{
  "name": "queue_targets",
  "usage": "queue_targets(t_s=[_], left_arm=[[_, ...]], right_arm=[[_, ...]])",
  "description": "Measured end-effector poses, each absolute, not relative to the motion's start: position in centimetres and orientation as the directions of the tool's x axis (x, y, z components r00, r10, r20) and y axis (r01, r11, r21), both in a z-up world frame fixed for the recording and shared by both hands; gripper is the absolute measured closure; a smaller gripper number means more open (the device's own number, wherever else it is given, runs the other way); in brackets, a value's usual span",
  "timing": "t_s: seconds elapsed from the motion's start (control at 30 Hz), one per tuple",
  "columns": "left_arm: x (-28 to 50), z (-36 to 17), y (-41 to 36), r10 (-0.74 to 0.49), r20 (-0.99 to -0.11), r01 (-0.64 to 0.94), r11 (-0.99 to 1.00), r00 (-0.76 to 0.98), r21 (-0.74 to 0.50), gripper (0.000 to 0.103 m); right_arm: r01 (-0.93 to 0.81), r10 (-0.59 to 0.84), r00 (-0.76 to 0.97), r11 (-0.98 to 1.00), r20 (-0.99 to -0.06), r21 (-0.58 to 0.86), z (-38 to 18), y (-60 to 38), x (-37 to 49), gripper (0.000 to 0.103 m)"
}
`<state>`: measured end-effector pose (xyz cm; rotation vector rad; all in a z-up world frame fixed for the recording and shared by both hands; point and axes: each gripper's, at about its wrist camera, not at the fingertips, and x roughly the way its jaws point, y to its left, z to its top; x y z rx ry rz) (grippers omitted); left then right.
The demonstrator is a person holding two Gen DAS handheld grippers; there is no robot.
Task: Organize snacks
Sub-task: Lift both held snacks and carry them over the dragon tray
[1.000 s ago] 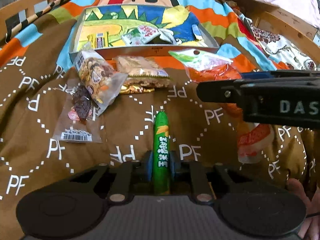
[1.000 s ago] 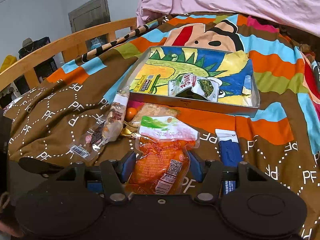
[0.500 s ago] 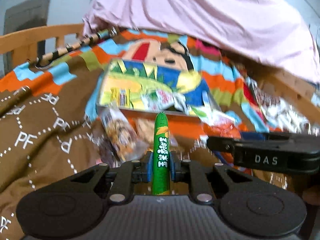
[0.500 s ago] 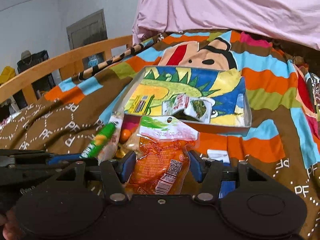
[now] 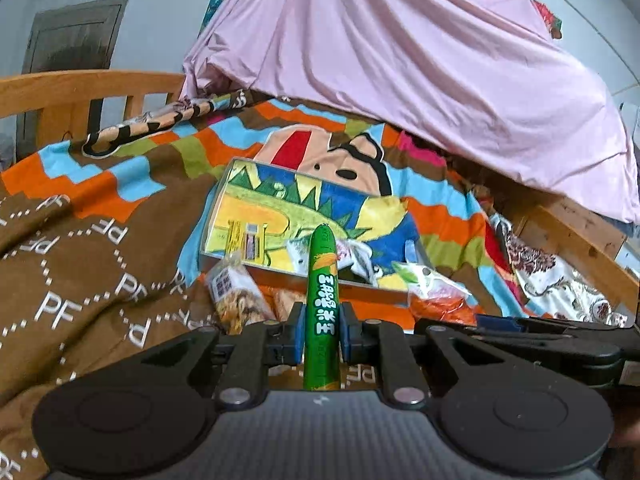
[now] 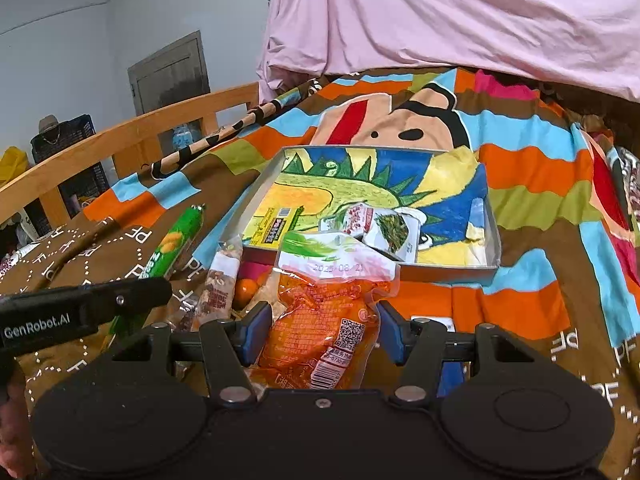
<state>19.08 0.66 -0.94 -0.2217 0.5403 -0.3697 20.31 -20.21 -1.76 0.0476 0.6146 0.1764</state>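
Even, soft indoor light, no hard shadows; pics sharp at centre, heavy fisheye bend at edges (dark corners).

On the side of my left tongs [image 6: 132,308], seen from the right wrist camera, white lettering reads "GenRobot.AI". The brown part of the blanket [image 5: 80,280] on the bed carries the letters "PF" over and over in white, set inside dotted diamond outlines. The orange snack pouch [image 6: 324,320] between my right tongs [image 6: 320,336] has a date stamped on its white top strip, "2025/08/2" and a last digit I cannot make out; lower down it bears a QR code and a barcode, with small print too fine to read. The green sausage stick [image 5: 322,300] in my left tongs shows white Chinese characters, which I cannot read with certainty.
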Motion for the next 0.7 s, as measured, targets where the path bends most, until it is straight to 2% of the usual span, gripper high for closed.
queue_targets(t_s=[0.23,0.5,0.7], left_arm=[[22.6,0.2,1.1,-0.412,-0.406,0.300,0.902,0.816,-0.311,0.085],[31.1,0.0,1.9,-0.394,-0.327,0.274,0.893,0.859,-0.356,0.085],[37.2,-3.3,2.7,-0.373,-0.364,0.221,0.891,0.853,-0.397,0.085]], right_arm=[[-0.193,0.190,0.829,0.980,-0.526,0.051,-0.4,-19.6,23.8,0.044],[-0.189,0.187,0.884,0.981,-0.428,0.039,-0.1,-18.9,32.0,0.044],[-0.176,0.172,0.889,0.984,-0.423,0.032,-1.5,-17.6,38.2,0.044]])
